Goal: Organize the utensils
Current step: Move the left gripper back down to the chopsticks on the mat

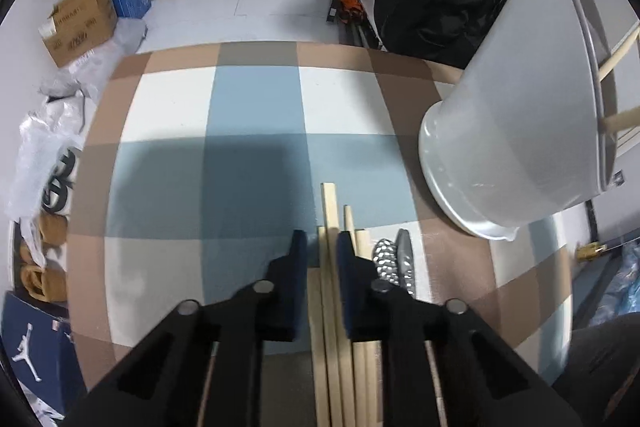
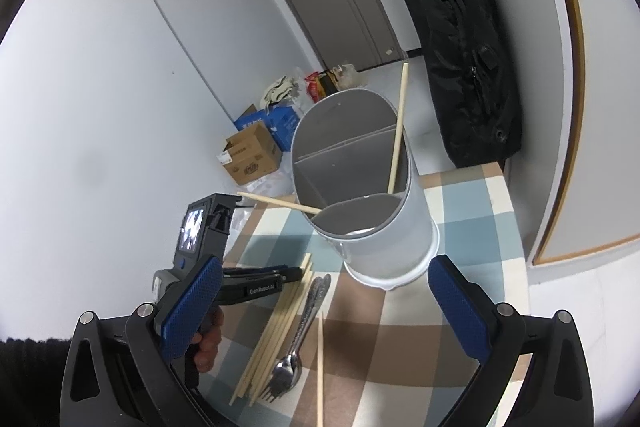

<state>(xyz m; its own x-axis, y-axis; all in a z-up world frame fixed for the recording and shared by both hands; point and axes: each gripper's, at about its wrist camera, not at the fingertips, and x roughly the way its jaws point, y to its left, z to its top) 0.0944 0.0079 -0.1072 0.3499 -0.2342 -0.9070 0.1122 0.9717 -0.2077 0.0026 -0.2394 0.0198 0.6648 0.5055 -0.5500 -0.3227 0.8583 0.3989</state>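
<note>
Checked cloth (image 1: 256,107) in blue, white and tan covers the table; pale floor and cardboard boxes (image 1: 80,21) lie beyond its far edge.

Your left gripper (image 1: 322,247) points steeply down at the bundle of wooden chopsticks (image 1: 332,291). Its jaws stand narrow, closed on one or two sticks of the bundle; which ones the pads press you cannot tell from here. Just beside the bundle lie metal utensils (image 2: 308,315) with embossed handles, a fork head visible toward the near edge. One loose chopstick (image 2: 320,367) lies apart, just beside them.

Your right gripper (image 2: 324,307) hangs wide, nothing between its blue textured pads (image 2: 192,307).

White oval holder (image 2: 360,195), divided into compartments, stands toward the far right corner with two chopsticks leaning out of it. Cloth left of the bundle is bare. A black bag (image 2: 460,47) hangs by the wall behind.
</note>
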